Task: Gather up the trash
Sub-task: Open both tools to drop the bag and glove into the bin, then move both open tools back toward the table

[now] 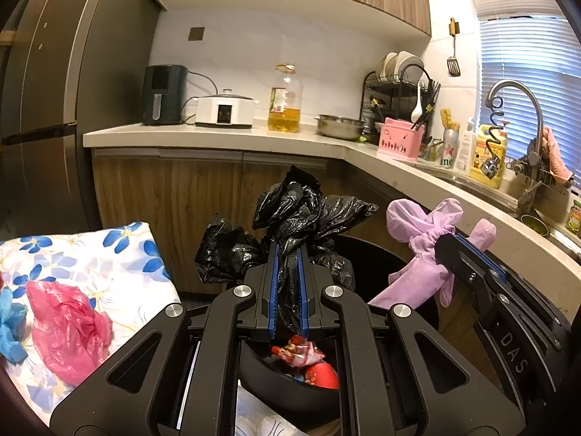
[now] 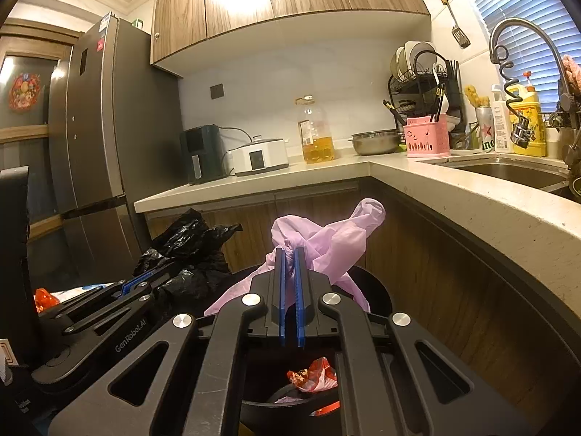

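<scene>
Our left gripper (image 1: 288, 258) has its fingers (image 1: 273, 283) clamped on a crumpled black plastic bag (image 1: 290, 218). To the right, our right gripper (image 1: 448, 238) pinches a purple plastic bag (image 1: 421, 225) above the black bin (image 1: 366, 254). Near left, a pink bag (image 1: 67, 327) lies on floral cloth (image 1: 109, 254).

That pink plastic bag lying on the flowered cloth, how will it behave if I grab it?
The pink plastic bag looks thin and crumpled, so it is probably floppy and very light. It would likely bunch up in a grip, like the black bag in the left gripper.
</scene>
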`<state>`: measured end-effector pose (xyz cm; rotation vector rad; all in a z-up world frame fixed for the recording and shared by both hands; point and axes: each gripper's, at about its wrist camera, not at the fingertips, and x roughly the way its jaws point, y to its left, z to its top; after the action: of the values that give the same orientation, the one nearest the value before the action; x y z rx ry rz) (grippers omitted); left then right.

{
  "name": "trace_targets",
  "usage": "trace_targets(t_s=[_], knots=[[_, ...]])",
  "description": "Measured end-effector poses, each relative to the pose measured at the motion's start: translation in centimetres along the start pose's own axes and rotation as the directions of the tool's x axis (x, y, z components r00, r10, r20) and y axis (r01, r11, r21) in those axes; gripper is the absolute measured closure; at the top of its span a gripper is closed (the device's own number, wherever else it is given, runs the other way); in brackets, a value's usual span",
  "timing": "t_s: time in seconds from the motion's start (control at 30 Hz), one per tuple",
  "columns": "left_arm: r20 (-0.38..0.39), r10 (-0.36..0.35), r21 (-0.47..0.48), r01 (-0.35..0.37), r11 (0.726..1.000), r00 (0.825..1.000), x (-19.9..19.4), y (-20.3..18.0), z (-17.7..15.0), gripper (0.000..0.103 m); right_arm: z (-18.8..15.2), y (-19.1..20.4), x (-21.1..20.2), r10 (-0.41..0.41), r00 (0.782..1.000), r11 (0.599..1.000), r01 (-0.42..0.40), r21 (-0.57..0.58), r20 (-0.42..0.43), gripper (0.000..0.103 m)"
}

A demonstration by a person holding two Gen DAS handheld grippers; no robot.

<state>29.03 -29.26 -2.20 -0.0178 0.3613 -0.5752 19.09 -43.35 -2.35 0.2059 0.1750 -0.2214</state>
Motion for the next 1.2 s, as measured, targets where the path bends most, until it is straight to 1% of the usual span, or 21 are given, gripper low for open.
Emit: trace_targets(t_s=[0.13, 0.27, 0.3, 0.37, 0.47, 0.5, 0.53, 0.57, 0.73, 0.77, 0.8, 0.83, 0.93, 1.0, 1.07, 1.2], knots=[[0.000, -0.011, -0.002, 0.011, 1.000, 1.000, 0.4, -0.1, -0.2, 0.094, 0.0, -0.4, 0.5, -0.003, 1.000, 1.000, 0.003, 0.008, -0.008, 0.096], [-0.005, -0.015, 0.001, 0.015, 1.000, 1.000, 0.9, -0.2, -0.2, 0.093, -0.1, -0.6, 0.7, -0.006, 1.000, 1.000, 0.006, 0.011, -0.015, 0.091], [-0.006, -0.007, 0.001, 0.007, 1.000, 1.000, 1.1, -0.2, -0.3, 0.091, -0.1, -0.7, 0.6, -0.008, 1.000, 1.000, 0.008, 0.016, -0.012, 0.090], [-0.003, -0.007, 0.002, 0.007, 1.000, 1.000, 1.1, -0.2, -0.3, 0.090, 0.0, -0.9, 0.4, -0.015, 1.000, 1.000, 0.015, 0.021, 0.000, 0.078], [-0.005, -0.011, -0.003, 0.011, 1.000, 1.000, 1.1, -0.1, -0.5, 0.080, 0.1, -1.2, 0.0, -0.025, 1.000, 0.999, 0.025, 0.035, 0.009, 0.077], [-0.003, -0.011, -0.005, 0.011, 1.000, 1.000, 1.1, -0.2, -0.5, 0.069, 0.1, -1.3, -0.2, -0.030, 0.999, 0.999, 0.029, 0.041, 0.011, 0.077], [0.002, -0.014, -0.006, 0.014, 1.000, 1.000, 1.0, -0.2, -0.6, 0.062, 0.1, -1.4, -0.3, -0.033, 0.999, 0.998, 0.032, 0.046, 0.013, 0.073], [0.006, -0.015, -0.005, 0.016, 1.000, 1.000, 0.9, -0.2, -0.6, 0.060, 0.1, -1.5, -0.4, -0.035, 0.999, 0.998, 0.034, 0.050, 0.014, 0.070], [0.008, 0.001, -0.013, -0.001, 1.000, 1.000, 0.2, 0.3, -0.9, 0.039, 0.0, -1.4, -1.2, -0.045, 0.999, 0.998, 0.044, 0.053, 0.013, 0.059], [0.008, 0.002, -0.020, -0.002, 1.000, 1.000, 0.1, 0.4, -0.9, 0.038, 0.0, -1.3, -1.3, -0.043, 0.999, 0.998, 0.043, 0.052, 0.012, 0.058], [0.007, 0.007, -0.027, -0.007, 1.000, 1.000, -0.2, 0.6, -1.0, 0.036, -0.1, -1.2, -1.5, -0.044, 0.999, 0.998, 0.044, 0.050, 0.010, 0.057], [0.008, 0.016, -0.031, -0.015, 0.999, 1.000, -0.5, 0.8, -1.0, 0.032, -0.2, -1.1, -1.7, -0.046, 0.999, 0.998, 0.046, 0.048, 0.008, 0.054], [0.012, 0.052, -0.037, -0.051, 0.998, 0.999, -1.8, 1.4, -1.2, 0.024, -0.4, -0.8, -2.3, -0.047, 0.999, 0.998, 0.047, 0.045, 0.004, 0.049], [0.013, 0.073, -0.046, -0.072, 0.996, 0.997, -2.7, 1.9, -1.3, 0.021, -0.6, -0.5, -2.7, -0.044, 0.999, 0.998, 0.043, 0.043, 0.002, 0.046], [0.015, 0.099, -0.051, -0.098, 0.994, 0.995, -3.8, 2.2, -1.5, 0.020, -0.8, 0.0, -3.1, -0.045, 0.999, 0.998, 0.045, 0.037, -0.002, 0.039], [0.021, 0.147, -0.056, -0.145, 0.988, 0.989, -6.1, 2.9, -2.0, 0.016, -1.1, 0.8, -4.2, -0.040, 0.999, 0.999, 0.040, 0.037, -0.007, 0.032]])
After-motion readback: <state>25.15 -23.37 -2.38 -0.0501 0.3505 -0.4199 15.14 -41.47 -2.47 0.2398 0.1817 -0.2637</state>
